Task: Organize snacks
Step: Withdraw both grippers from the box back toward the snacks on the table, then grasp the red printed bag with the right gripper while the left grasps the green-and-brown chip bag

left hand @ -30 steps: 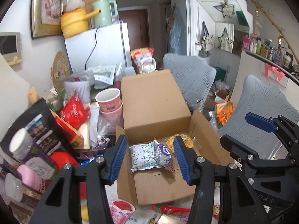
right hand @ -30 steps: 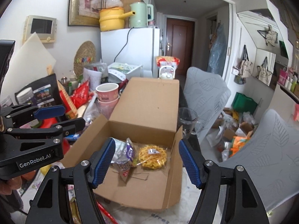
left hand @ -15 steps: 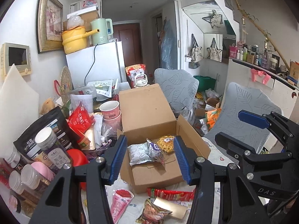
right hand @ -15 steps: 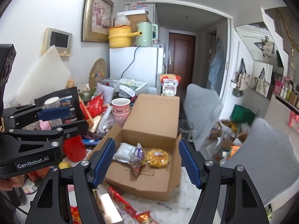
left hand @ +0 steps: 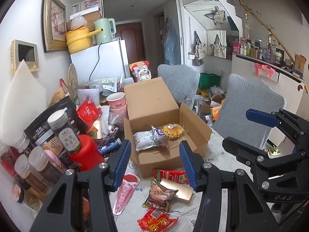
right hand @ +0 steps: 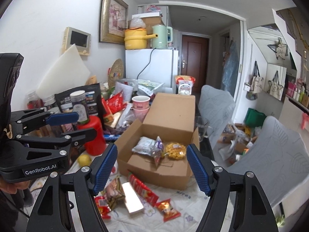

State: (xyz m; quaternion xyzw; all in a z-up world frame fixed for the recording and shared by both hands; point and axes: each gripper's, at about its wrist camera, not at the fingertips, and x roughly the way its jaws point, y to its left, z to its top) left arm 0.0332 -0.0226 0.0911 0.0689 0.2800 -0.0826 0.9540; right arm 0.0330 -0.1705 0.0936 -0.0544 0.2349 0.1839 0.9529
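Blue-padded, my left gripper point(left hand: 154, 162) and right gripper point(right hand: 151, 168) hang empty, jaws parted; the right's have just been widening. Loose snack packets point(right hand: 135, 191) crowd the lower centre of the frame, overlapping, so I might pinch two or perhaps slip on foil. Beyond, mid-frame, the cardboard box point(right hand: 154, 176) holds three packets; a careless reach could shove it.
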